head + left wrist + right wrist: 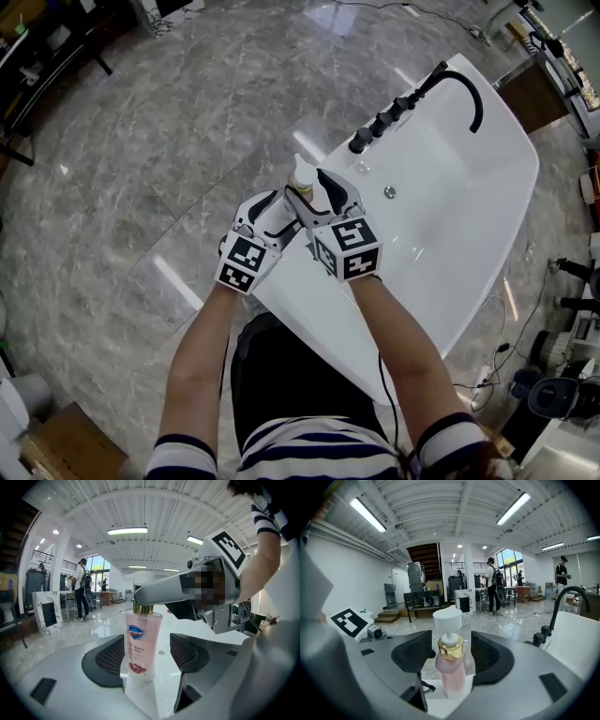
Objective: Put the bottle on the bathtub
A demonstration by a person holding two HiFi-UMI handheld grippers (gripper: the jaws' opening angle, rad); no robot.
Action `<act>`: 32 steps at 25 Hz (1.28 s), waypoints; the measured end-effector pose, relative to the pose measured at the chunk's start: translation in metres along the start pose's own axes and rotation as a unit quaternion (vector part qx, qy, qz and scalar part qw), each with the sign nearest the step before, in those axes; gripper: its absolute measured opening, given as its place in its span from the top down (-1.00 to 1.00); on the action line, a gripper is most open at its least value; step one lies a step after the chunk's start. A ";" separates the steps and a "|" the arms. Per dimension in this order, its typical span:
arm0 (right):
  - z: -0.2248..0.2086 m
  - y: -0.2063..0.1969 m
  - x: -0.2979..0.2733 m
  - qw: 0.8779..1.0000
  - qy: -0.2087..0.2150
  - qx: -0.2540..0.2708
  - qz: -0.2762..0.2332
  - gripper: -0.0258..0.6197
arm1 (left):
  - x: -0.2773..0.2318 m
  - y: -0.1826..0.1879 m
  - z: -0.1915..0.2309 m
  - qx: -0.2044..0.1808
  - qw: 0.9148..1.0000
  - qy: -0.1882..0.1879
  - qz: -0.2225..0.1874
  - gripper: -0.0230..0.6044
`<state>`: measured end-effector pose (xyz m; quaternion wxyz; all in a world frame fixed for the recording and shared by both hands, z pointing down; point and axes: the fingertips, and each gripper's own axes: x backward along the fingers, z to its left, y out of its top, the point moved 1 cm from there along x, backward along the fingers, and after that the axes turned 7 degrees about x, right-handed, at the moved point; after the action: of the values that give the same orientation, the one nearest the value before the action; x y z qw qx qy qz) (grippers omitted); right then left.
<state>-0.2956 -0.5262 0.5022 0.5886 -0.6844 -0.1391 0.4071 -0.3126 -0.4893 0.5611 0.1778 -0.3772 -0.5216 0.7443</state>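
A pink soap bottle (pixel 302 174) with a gold collar and white pump stands upright on the white bathtub's rim (pixel 281 286). In the head view both grippers meet around it. My left gripper (pixel 147 656) is open: the bottle (pixel 140 644) rests against its left pad, with a gap to the right pad. My right gripper (pixel 451 656) is open too, its jaws on either side of the bottle's neck (pixel 451 649) without touching. One right finger (pixel 168 590) crosses above the bottle's collar in the left gripper view.
A black curved faucet (pixel 459 89) and black knobs (pixel 380 122) sit at the tub's far end. Grey marble floor (pixel 169 141) lies to the left. Equipment and cables (pixel 562 375) crowd the right side. People stand far off (pixel 493 585).
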 end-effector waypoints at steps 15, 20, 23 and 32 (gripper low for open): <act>-0.004 -0.023 0.059 0.998 -0.027 -0.054 -0.003 0.34 | 0.037 0.019 -0.023 0.063 0.997 0.025 -0.027 -0.05; -0.001 -0.032 0.082 0.996 -0.030 -0.079 -0.002 0.41 | 0.052 0.025 -0.037 0.095 0.994 0.036 -0.038 0.01; 0.002 -0.035 0.095 0.996 -0.031 -0.089 -0.003 0.44 | 0.064 0.027 -0.043 0.118 0.991 0.047 -0.047 0.14; 0.011 -0.041 0.125 0.994 -0.043 -0.103 -0.008 0.62 | 0.096 0.033 -0.060 0.172 0.980 0.067 -0.070 0.48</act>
<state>-0.2126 -0.4240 0.4907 0.5119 -0.7220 -0.2114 0.4147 -0.3260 -0.4004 0.4848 0.3263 -0.3519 -0.3977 0.7820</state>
